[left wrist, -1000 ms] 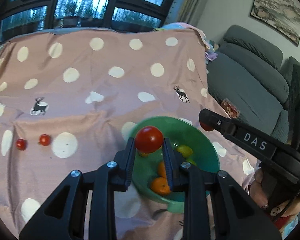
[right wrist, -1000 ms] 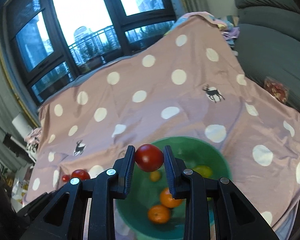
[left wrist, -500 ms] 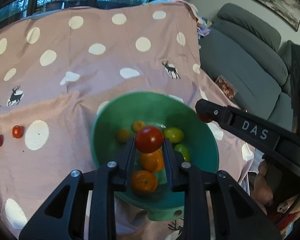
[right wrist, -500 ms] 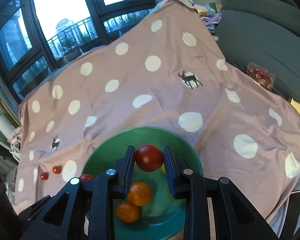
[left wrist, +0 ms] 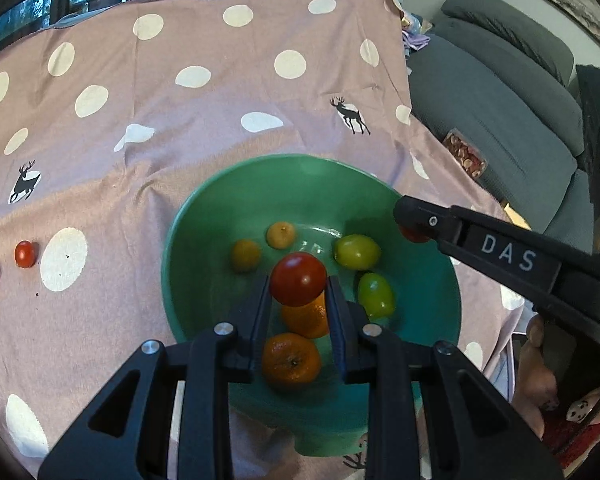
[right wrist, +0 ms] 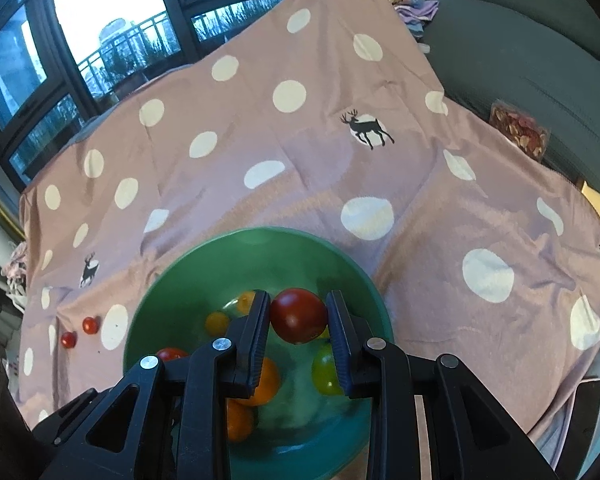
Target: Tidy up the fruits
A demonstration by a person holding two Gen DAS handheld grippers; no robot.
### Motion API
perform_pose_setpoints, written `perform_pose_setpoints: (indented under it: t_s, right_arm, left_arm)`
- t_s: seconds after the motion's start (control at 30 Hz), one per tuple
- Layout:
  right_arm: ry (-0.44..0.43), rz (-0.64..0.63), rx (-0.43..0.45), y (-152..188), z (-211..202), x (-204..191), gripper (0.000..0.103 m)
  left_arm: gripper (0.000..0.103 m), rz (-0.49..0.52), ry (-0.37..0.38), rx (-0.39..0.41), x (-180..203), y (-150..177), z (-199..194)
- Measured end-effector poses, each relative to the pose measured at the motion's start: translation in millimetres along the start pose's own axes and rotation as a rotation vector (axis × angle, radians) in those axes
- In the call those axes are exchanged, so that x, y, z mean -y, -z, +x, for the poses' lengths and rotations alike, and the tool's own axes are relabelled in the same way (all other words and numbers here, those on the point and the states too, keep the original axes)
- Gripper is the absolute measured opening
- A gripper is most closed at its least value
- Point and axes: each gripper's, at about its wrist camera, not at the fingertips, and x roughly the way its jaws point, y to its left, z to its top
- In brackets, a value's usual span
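Two black two-finger grippers, the left gripper (left wrist: 298, 294) and right gripper (right wrist: 299, 318), each clamp a small round red tomato (left wrist: 298, 279) above the green plastic bowl (left wrist: 236, 192) of citrus, apparently poised to drop them in.

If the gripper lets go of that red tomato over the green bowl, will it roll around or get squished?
The red tomato in the left gripper looks round and smooth, so it would probably roll down the green bowl's sloped wall toward the oranges. Its skin looks shiny and thin, so a hard squeeze might burst it; a short drop likely won't.
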Motion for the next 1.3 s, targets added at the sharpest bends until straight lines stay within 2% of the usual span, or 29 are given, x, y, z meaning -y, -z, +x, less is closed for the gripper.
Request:
perform_pose_setpoints:
  t_s: [0.5,0.6,0.67,0.7,0.8,0.97,1.07,1.23,1.3]
  right_arm:
    - [0.049,-0.009,-0.052,1,13,3,0.031]
    - [0.044,-0.002,-0.055,0,13,4,0.031]
    - [0.039,-0.005,-0.058,0,13,4,0.036]
    - [0.039,-0.005,-0.056,0,13,3,0.041]
    - [0.040,-0.008,-0.039,0,11,1,0.042]
    - [0.015,0.000,-0.004,-2,3,-3,0.042]
    - [-0.001,0.006,0.016,-3,-1,-7,0.042]
    - [-0.050,0.005,0.028,-3,-3,-21,0.042]
    - [-0.060,-0.005,0.028,-2,-2,-29,0.042]
  left_arm:
    - [0.027,-0.004,0.001,-0.033,2,1,10]
    - [0.036,-0.011,0.004,-0.021,0,1,4]
    - [0.045,-0.025,0.011,-0.006,-4,1,-2]
    - [0.045,-0.029,0.011,0.005,-6,0,-7]
    - [0.049,-0.034,-0.010,0.029,-13,0,-19]
    - [0.056,-0.102,-0.076,0.065,-51,-3,-40]
    - [0.057,-0.147,-0.180,0.087,-87,-1,-55]
    - [0.057,-0.265,-0.225,0.071,-149,14,-75]
    - [0.057,-0.284,-0.280,0.067,-172,15,-83]
